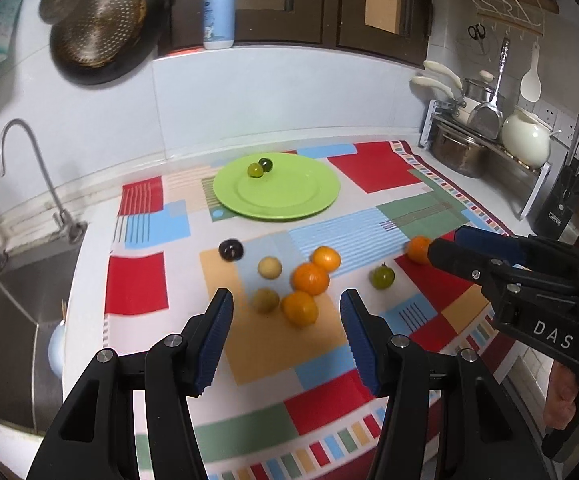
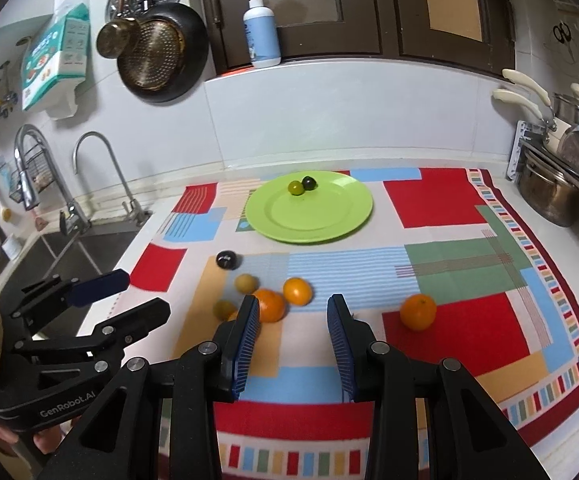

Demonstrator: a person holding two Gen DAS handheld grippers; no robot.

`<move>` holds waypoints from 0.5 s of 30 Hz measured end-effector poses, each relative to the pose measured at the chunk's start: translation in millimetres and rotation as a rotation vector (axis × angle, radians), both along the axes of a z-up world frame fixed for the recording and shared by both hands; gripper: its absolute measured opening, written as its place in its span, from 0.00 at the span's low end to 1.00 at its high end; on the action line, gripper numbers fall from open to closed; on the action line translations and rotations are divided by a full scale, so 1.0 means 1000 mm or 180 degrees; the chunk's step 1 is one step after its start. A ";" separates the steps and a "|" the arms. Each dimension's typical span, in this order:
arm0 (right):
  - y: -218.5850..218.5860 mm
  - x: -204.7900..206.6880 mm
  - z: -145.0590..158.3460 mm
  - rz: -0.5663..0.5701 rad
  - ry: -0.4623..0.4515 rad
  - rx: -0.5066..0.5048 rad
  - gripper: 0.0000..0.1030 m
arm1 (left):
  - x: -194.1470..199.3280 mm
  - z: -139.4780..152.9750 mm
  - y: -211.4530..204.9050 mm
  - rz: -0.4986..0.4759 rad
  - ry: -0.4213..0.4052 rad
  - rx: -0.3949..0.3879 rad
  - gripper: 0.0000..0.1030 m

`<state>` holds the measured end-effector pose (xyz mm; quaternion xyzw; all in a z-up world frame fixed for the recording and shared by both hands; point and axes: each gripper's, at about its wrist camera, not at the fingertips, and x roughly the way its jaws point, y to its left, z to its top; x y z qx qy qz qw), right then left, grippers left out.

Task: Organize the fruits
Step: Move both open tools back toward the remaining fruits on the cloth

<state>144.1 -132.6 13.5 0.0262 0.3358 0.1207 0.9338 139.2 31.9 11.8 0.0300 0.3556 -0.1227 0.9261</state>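
A green plate (image 1: 289, 200) (image 2: 329, 216) lies at the back of the patterned cloth with a green fruit (image 1: 255, 169) and a dark fruit (image 1: 266, 164) on it. On the cloth nearer me lie a dark fruit (image 1: 230, 249), two yellowish fruits (image 1: 269, 267), three clustered oranges (image 1: 310, 278), a green tomato (image 1: 382, 277) and a lone orange (image 1: 418, 250) (image 2: 418, 312). My left gripper (image 1: 287, 304) (image 2: 145, 292) is open and empty, hovering before the cluster. My right gripper (image 2: 292, 304) (image 1: 445, 242) is open and empty, with the lone orange to its right.
A sink (image 2: 69, 248) with taps (image 1: 29, 168) borders the cloth (image 2: 441, 200) on the left. Pots on a rack (image 1: 489, 148) stand at the right. A pump bottle (image 2: 261, 36) sits on the ledge behind, and pans (image 2: 157, 56) hang on the wall.
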 end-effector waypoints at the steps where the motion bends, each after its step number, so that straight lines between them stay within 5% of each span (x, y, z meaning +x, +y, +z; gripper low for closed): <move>1: 0.000 -0.003 0.000 0.0022 -0.0004 0.0002 0.35 | -0.004 0.000 0.000 0.0026 -0.0006 0.0008 0.54; 15: -0.002 -0.020 -0.025 0.0181 0.0132 0.0054 0.38 | -0.039 -0.018 0.002 0.0333 -0.0048 0.0042 0.61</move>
